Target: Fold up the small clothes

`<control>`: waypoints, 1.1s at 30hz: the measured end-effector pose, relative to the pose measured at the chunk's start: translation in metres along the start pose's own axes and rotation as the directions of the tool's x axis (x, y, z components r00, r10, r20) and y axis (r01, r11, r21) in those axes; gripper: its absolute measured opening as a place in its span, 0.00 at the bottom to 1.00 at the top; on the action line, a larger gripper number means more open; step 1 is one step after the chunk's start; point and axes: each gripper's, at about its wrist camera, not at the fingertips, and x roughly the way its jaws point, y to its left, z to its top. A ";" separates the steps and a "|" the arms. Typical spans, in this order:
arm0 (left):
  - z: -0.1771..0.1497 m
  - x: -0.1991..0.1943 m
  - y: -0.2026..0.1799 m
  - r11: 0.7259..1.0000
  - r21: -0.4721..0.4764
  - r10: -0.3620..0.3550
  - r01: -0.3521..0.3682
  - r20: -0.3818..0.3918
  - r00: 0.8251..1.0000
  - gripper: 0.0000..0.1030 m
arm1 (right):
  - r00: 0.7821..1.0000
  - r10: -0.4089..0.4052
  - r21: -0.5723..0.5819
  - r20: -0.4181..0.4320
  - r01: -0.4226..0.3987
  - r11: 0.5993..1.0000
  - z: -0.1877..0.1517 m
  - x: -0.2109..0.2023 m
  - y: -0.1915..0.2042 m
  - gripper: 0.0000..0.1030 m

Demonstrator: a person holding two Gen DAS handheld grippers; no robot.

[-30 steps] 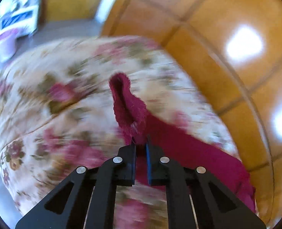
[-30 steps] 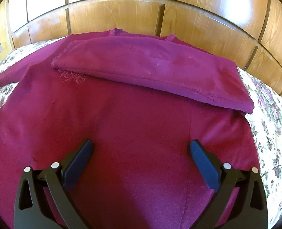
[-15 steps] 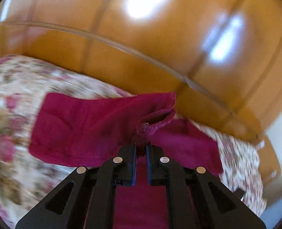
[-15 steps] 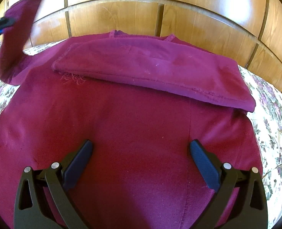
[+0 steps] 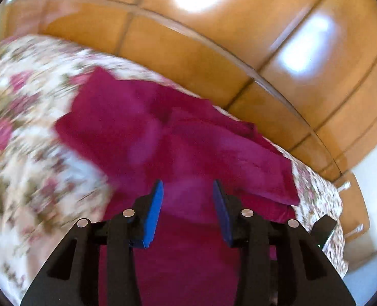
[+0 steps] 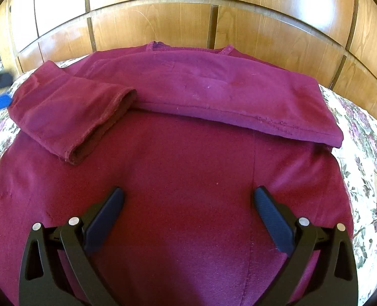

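1. Wood-panelled wardrobe doors (image 6: pixel 163 23) stand behind a floral bedspread (image 5: pixel 22 153), on which the maroon sweater (image 6: pixel 183 173) lies
2. The left gripper (image 5: pixel 187 199) is opening; no cloth is pinched between its jaws
3. The right gripper (image 6: pixel 188 209) hangs wide open over the body, holding nothing
4. The left sleeve (image 6: pixel 71 117) lies folded across the chest; its cuff should be flattened before the next fold

Both wrist views close, angled down; share sweater (image 6: pixel 188 178), headboard (image 6: pixel 163 23).

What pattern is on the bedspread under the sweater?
The bedspread is cream with pink and green flowers, clearest in the right wrist view.
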 end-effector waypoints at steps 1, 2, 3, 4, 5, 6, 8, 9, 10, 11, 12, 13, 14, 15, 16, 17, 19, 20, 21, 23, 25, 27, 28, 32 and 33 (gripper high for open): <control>-0.007 -0.007 0.013 1.000 -0.026 0.014 -0.014 0.004 1.000 0.38 | 1.000 0.002 0.001 -0.001 -0.002 1.000 0.001 0.001 0.000 0.98; -0.014 -0.013 0.023 0.999 -0.041 0.029 -0.029 0.006 1.000 0.38 | 1.000 0.003 0.002 -0.002 -0.003 1.000 0.001 0.002 -0.001 0.98; -0.021 -0.017 0.031 0.998 -0.051 0.045 -0.045 0.006 0.999 0.38 | 1.000 0.001 0.001 -0.004 -0.001 1.000 0.002 0.002 -0.001 0.98; -0.026 -0.019 0.037 0.997 -0.060 0.053 -0.053 0.002 0.999 0.38 | 1.000 -0.002 -0.001 -0.006 0.002 1.000 0.003 0.003 -0.002 0.98; -0.035 -0.021 0.043 0.996 -0.068 0.058 -0.059 -0.009 0.998 0.38 | 1.000 -0.003 -0.003 -0.012 0.003 1.000 0.004 0.003 -0.001 0.98; -0.039 -0.022 0.046 0.996 -0.068 0.064 -0.065 -0.014 0.998 0.38 | 1.000 0.004 0.005 -0.024 -0.004 1.000 0.008 0.002 -0.002 0.98; -0.052 -0.025 0.053 0.994 -0.052 0.092 -0.093 -0.017 0.996 0.38 | 0.996 0.082 0.087 -0.017 -0.081 0.993 0.017 -0.005 -0.009 0.94; -0.059 -0.024 0.055 0.994 -0.047 0.098 -0.100 -0.028 0.995 0.38 | 0.986 0.169 0.164 -0.001 -0.167 0.972 0.023 -0.010 -0.014 0.93; -0.062 -0.020 0.053 0.994 -0.046 0.099 -0.101 -0.033 0.995 0.38 | 0.972 0.234 0.221 0.004 -0.229 0.948 0.028 -0.011 -0.015 0.91; -0.065 -0.019 0.054 0.994 -0.046 0.102 -0.103 -0.035 0.994 0.38 | 0.959 0.284 0.255 0.008 -0.277 0.926 0.035 -0.010 -0.012 0.87; -0.068 -0.019 0.053 0.993 -0.044 0.106 -0.107 -0.032 0.994 0.38 | 0.951 0.311 0.261 0.007 -0.302 0.917 0.041 -0.007 -0.007 0.83; -0.068 -0.018 0.052 0.993 -0.042 0.106 -0.107 -0.029 0.994 0.38 | 0.946 0.323 0.257 0.001 -0.312 0.914 0.046 -0.004 -0.001 0.76; -0.069 -0.018 0.051 0.994 -0.040 0.104 -0.105 -0.026 0.994 0.38 | 0.946 0.325 0.249 -0.008 -0.313 0.916 0.051 0.000 0.006 0.73; -0.069 -0.019 0.050 0.994 -0.036 0.102 -0.103 -0.022 0.995 0.38 | 0.949 0.315 0.239 -0.023 -0.300 0.923 0.058 0.008 0.015 0.73; -0.069 -0.019 0.047 0.994 -0.024 0.104 -0.105 -0.016 0.994 0.38 | 0.953 0.300 0.231 -0.051 -0.281 0.931 0.064 0.018 0.024 0.73; -0.070 -0.019 0.044 0.994 -0.011 0.109 -0.110 -0.011 0.994 0.38 | 0.956 0.285 0.229 -0.069 -0.263 0.937 0.067 0.025 0.028 0.72; -0.072 -0.019 0.041 0.993 0.014 0.117 -0.117 -0.008 0.993 0.38 | 0.970 0.230 0.201 -0.072 -0.212 0.956 0.074 0.036 0.039 0.61; -0.073 -0.017 0.039 0.993 0.022 0.120 -0.120 -0.010 0.993 0.38 | 0.973 0.220 0.173 -0.070 -0.205 0.963 0.079 0.038 0.044 0.39; -0.074 -0.015 0.038 0.992 0.029 0.125 -0.125 -0.013 0.992 0.38 | 0.977 0.202 0.125 -0.075 -0.192 0.973 0.085 0.038 0.050 0.29; -0.076 -0.012 0.039 0.990 0.036 0.134 -0.134 -0.018 0.991 0.38 | 0.980 0.189 0.049 -0.060 -0.186 0.981 0.094 0.031 0.057 0.07; -0.078 -0.010 0.041 0.990 0.038 0.137 -0.136 -0.021 0.990 0.38 | 0.983 0.181 -0.004 -0.003 -0.181 0.983 0.107 0.010 0.054 0.07; -0.078 -0.009 0.042 0.990 0.039 0.139 -0.138 -0.022 0.990 0.38 | 0.979 0.191 -0.011 0.068 -0.191 0.981 0.122 -0.017 0.040 0.07; -0.078 -0.009 0.042 0.989 0.041 0.142 -0.141 -0.022 0.990 0.38 | 0.975 0.198 -0.006 0.098 -0.199 0.980 0.128 -0.029 0.032 0.07; -0.077 -0.007 0.041 0.989 0.044 0.143 -0.142 -0.025 0.989 0.42 | 0.969 0.159 0.034 0.189 -0.168 0.985 0.151 -0.061 -0.007 0.07; -0.076 -0.006 0.040 0.989 0.044 0.144 -0.143 -0.026 0.989 0.42 | 0.973 0.119 0.045 0.200 -0.131 0.990 0.154 -0.063 -0.022 0.07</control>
